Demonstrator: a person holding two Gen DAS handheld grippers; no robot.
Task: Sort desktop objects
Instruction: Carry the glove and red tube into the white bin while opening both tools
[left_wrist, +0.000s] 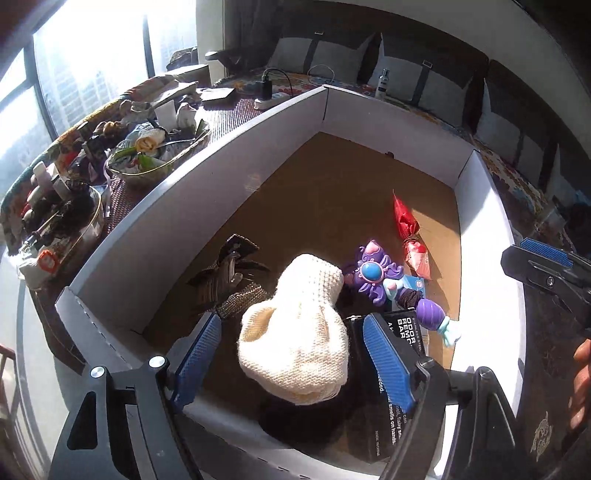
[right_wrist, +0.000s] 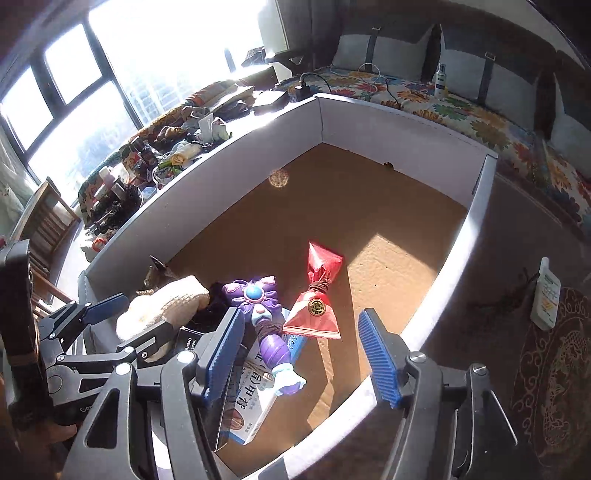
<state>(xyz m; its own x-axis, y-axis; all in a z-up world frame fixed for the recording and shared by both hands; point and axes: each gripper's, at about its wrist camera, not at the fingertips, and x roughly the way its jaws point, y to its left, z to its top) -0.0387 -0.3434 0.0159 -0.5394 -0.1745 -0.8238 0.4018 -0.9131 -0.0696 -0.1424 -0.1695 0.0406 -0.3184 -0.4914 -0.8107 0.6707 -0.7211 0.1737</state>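
Left tool (left_wrist: 291, 354) wide, empty, over cream knit hat (left_wrist: 295, 332); right tool (right_wrist: 303, 350) wide, empty above box (right_wrist: 461, 258). Risk: descending fingers snag knit or jostle purple toy wand (right_wrist: 266, 317).

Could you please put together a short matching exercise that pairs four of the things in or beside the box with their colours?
Things:
1. knitted hat
2. tied pouch
3. toy wand
4. bottle on the rug outside the box

Colours:
A. purple with a blue centre
B. white
C. cream
D. red

Pairs: 1-C, 2-D, 3-A, 4-B
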